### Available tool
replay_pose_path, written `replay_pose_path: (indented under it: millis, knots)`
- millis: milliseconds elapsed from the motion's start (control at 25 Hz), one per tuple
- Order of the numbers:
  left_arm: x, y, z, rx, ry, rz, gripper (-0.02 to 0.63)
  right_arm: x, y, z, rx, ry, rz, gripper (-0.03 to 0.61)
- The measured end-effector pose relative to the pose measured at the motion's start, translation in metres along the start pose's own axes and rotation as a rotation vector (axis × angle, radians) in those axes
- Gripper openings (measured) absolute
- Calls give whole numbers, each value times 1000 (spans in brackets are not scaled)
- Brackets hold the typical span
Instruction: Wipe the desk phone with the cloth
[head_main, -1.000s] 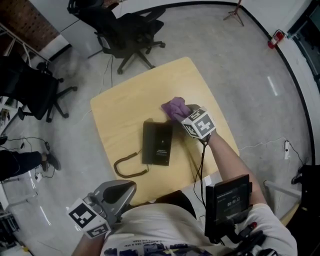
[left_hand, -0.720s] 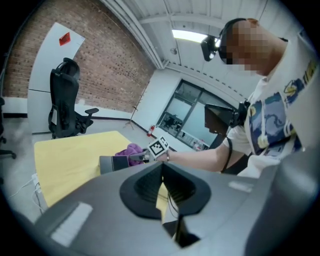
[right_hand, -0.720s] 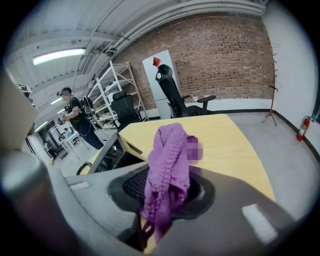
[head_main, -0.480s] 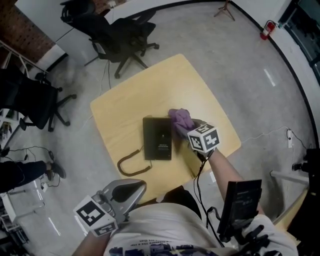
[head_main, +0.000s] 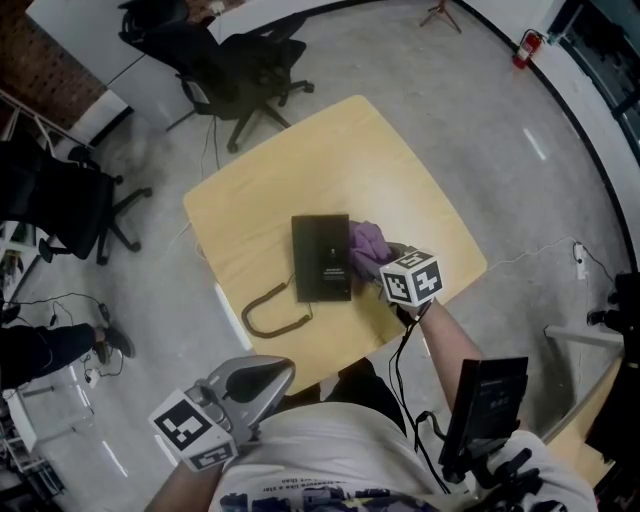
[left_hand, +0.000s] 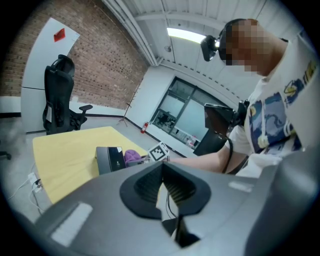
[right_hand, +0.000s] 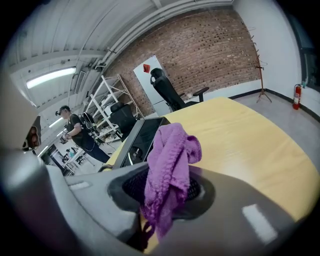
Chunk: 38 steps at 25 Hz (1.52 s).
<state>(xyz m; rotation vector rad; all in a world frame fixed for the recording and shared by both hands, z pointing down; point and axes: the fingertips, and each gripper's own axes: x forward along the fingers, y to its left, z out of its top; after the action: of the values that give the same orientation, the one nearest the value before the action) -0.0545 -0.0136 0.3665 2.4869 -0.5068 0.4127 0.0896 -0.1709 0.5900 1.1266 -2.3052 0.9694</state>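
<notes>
A black desk phone (head_main: 321, 257) lies near the middle of the yellow table (head_main: 270, 180), its coiled cord (head_main: 270, 310) trailing off the front-left edge. My right gripper (head_main: 378, 258) is shut on a purple cloth (head_main: 366, 243), which touches the phone's right edge. In the right gripper view the purple cloth (right_hand: 170, 165) hangs bunched between the jaws, with the phone (right_hand: 142, 140) just left of it. My left gripper (head_main: 262, 385) is held low by the person's body, away from the table, its jaws shut with nothing in them. From the left gripper view the phone (left_hand: 110, 159) and cloth (left_hand: 132, 156) appear far off.
Black office chairs (head_main: 235, 60) stand beyond the table's far-left corner, another chair (head_main: 55, 195) at the left. A dark device (head_main: 485, 405) hangs at the person's right side with a cable running to the right gripper. Grey floor surrounds the table.
My right gripper has carried the purple cloth toward me and against the phone's right side. The head view shifted slightly. The left gripper stays low.
</notes>
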Motion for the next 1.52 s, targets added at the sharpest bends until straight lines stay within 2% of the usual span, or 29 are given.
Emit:
replay_pose_path:
  millis: [440, 880, 1040, 1200, 1360, 1520]
  knots:
    - [-23, -1, -12, 8, 18, -45, 8, -7, 19, -40, 10, 31, -93, 110]
    - [-43, 0, -19, 17, 27, -118, 8, -16, 34, -61, 37, 26, -193, 110]
    - [-49, -3, -24, 21, 26, -147, 8, -26, 37, -73, 70, 28, -234, 110]
    - [-56, -4, -31, 21, 18, -169, 8, -42, 49, -78, 140, -23, -267, 110]
    - [-63, -7, -40, -1, 6, -199, 8, -53, 85, -79, 193, -80, -244, 110]
    - [-68, -8, -44, -3, 5, -216, 8, -39, 133, -84, 189, -68, -155, 110]
